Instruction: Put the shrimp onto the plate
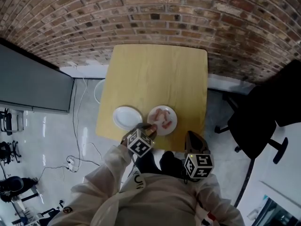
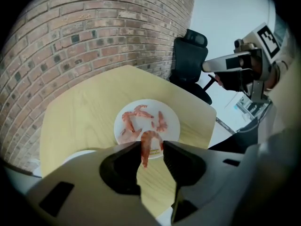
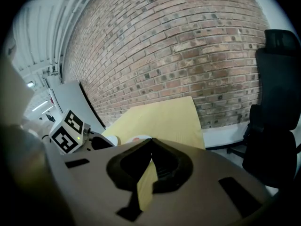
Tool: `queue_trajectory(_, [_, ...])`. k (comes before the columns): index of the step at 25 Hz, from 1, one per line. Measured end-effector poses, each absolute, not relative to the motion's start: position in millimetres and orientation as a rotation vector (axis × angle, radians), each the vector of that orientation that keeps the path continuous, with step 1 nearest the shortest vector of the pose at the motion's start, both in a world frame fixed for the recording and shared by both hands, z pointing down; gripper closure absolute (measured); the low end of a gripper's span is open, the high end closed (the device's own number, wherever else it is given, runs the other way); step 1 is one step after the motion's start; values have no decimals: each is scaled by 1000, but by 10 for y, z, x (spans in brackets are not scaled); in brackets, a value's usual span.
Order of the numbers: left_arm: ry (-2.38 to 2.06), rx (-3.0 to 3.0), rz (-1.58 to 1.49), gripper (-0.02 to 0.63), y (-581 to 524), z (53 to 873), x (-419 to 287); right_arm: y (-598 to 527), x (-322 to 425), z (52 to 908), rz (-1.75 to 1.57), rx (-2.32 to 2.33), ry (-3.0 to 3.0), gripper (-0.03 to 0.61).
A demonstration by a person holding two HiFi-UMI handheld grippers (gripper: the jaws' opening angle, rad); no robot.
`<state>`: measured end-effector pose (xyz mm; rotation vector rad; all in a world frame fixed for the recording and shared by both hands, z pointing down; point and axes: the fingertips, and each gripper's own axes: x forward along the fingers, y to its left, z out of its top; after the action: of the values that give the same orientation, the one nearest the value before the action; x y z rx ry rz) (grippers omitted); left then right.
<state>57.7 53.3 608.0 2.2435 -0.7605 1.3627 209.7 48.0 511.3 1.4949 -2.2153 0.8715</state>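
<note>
A white plate (image 1: 173, 115) (image 2: 172, 126) with several pink shrimp (image 1: 162, 118) (image 2: 134, 121) lies near the front edge of the yellow wooden table (image 1: 155, 74). My left gripper (image 1: 149, 128) (image 2: 151, 145) hovers over that plate's near rim, pointing steeply down, its jaws shut on one curled shrimp (image 2: 145, 148) whose tail hangs below the pads. My right gripper (image 1: 192, 135) (image 3: 151, 143) is off the table's front right edge. Its jaws are shut, with nothing between them. It also shows in the left gripper view as the right gripper (image 2: 235, 68) held up in the air.
An empty white plate (image 1: 126, 117) lies just left of the shrimp plate. A brick wall (image 1: 150, 13) stands behind the table. A black office chair (image 1: 256, 121) (image 2: 190, 55) is at the right, and cables (image 1: 77, 154) lie on the floor at the left.
</note>
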Motion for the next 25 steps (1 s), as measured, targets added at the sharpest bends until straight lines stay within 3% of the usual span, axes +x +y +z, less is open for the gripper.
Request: queue_trajectory(25, [-829, 2036, 1398, 463, 450, 6329, 717, 328, 2480, 5231, 892, 1449, -2230, 554])
